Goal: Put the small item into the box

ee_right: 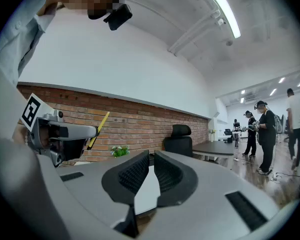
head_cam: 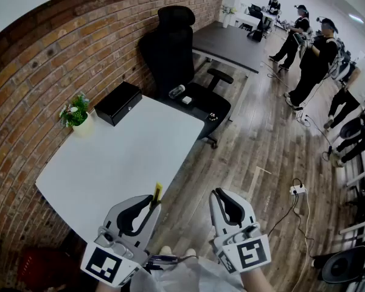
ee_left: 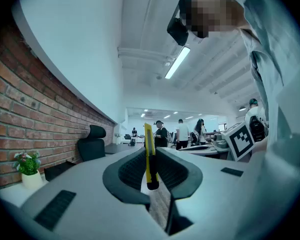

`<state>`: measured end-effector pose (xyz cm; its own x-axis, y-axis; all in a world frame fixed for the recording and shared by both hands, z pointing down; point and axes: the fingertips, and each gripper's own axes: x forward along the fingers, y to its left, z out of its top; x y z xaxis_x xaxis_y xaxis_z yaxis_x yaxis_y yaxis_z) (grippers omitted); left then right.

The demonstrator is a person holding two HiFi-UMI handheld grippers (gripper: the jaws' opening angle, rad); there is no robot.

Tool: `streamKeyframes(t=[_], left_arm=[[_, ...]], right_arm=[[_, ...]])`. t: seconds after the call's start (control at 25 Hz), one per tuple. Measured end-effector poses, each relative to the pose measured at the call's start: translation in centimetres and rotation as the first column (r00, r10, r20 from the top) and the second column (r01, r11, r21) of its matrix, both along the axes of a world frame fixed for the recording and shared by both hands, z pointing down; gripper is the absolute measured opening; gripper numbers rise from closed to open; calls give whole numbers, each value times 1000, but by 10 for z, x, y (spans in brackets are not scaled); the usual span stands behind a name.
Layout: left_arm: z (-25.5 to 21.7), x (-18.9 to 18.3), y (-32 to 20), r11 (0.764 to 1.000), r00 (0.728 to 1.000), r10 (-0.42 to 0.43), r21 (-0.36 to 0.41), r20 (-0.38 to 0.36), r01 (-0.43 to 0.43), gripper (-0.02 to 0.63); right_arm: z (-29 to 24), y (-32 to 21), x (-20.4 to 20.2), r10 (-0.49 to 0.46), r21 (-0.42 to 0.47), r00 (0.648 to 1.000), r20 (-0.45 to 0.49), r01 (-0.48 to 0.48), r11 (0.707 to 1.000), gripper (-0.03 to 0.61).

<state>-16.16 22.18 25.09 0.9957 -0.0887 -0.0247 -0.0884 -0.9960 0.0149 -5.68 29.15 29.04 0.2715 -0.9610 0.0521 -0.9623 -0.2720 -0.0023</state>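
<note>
Left gripper view: my left gripper (ee_left: 150,159) is clamped on a thin yellow stick (ee_left: 148,136), upright and gripped near its lower end. Likely light, stiff, slick plastic that may pivot. Right gripper (ee_right: 149,171) closed, empty. Black box (head_cam: 118,102) at the table's (head_cam: 109,163) far end.

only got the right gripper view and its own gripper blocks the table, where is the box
observer: The head view shows the black box on the far end of the white table, by the brick wall, next to a small potted plant.
operator: is it open
observer: No, its lid looks shut from the head view.
operator: is the left gripper properly on the yellow thing
observer: Yes. The left gripper view shows the left gripper shut on the yellow item, which stands upright between the pads with its black lower end showing.
</note>
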Motion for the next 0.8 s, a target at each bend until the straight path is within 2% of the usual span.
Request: streamKeyframes(t=[0.8], left_arm=[[-2, 19, 36, 1000, 1000, -21, -19, 0, 21, 71]], right_arm=[[0, 32, 25, 4, 26, 999, 32, -5, 1000, 60]])
